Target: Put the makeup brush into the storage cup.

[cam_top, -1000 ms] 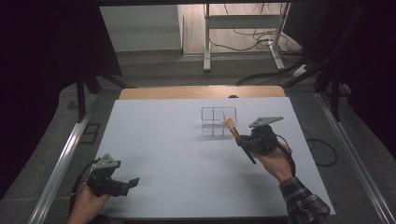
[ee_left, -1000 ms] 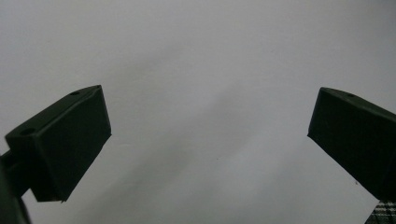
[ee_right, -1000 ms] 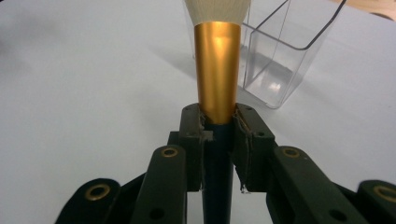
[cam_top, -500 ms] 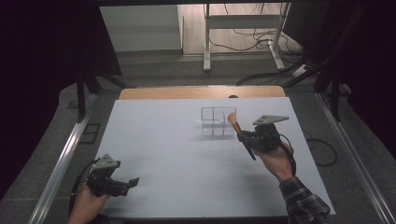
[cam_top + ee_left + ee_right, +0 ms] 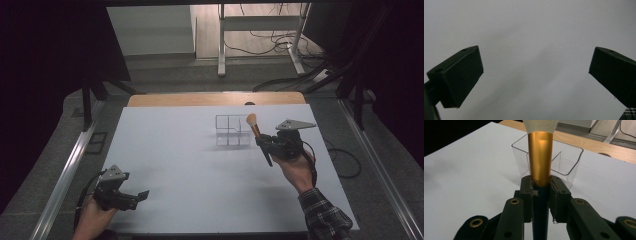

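Note:
A makeup brush [image 5: 257, 136] with a gold ferrule [image 5: 540, 157], pale bristles and a dark handle is held tilted in the air, bristles up. My right gripper [image 5: 265, 142] is shut on the brush where the handle meets the ferrule [image 5: 541, 185]. Just beyond it stands a clear plastic organiser [image 5: 231, 131] with divided compartments [image 5: 560, 157], on the white table [image 5: 190, 165]. My left gripper [image 5: 141, 196] rests near the table's front left corner, its jaws wide apart over bare white surface [image 5: 536, 62], nothing between them.
A wooden strip [image 5: 215, 98] runs along the table's far edge. Metal rails [image 5: 67, 170] flank the table on both sides. Desk legs and cables [image 5: 270, 40] lie on the floor beyond. A plaid sleeve [image 5: 322, 217] comes in at the lower right.
The right gripper has lifted the brush slightly and carried it closer to the organiser, bristles now level with its right compartment. The left gripper has stayed put.

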`<move>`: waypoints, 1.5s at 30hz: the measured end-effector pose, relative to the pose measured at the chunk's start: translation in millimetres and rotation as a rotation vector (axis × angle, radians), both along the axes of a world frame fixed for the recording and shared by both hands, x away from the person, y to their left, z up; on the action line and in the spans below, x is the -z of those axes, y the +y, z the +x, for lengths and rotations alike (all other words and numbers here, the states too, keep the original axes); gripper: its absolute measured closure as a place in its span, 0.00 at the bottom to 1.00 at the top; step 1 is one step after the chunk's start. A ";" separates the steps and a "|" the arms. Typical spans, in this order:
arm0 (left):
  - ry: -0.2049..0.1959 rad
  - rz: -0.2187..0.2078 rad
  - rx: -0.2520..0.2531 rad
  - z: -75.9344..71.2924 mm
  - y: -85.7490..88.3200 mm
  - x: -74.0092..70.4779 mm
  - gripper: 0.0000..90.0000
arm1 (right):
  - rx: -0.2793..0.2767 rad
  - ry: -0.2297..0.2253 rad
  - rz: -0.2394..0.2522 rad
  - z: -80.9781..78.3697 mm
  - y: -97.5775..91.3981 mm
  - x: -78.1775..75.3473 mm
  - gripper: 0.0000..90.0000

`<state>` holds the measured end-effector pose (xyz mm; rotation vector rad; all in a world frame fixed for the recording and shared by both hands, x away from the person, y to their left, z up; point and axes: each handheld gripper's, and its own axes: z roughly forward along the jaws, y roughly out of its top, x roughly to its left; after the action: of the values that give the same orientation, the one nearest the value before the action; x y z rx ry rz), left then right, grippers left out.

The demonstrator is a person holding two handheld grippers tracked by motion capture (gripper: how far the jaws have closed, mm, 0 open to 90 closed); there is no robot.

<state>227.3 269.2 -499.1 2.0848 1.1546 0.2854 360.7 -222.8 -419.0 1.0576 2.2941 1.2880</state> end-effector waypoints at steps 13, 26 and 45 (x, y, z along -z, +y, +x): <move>0.000 -0.001 0.002 0.5 -0.7 0.7 0.00 | 0.010 -0.020 0.044 6.7 1.2 -3.6 0.82; 0.000 -0.001 0.001 1.1 -0.9 0.9 0.00 | 0.020 -0.060 0.041 18.4 7.6 -11.6 0.82; 0.000 -0.006 0.002 1.1 -0.4 0.9 0.00 | 0.047 -0.083 0.088 40.6 15.5 -13.8 0.82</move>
<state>228.4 268.8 -500.0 2.0800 1.1519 0.2809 401.3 -207.2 -405.2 1.0591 2.1574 1.3992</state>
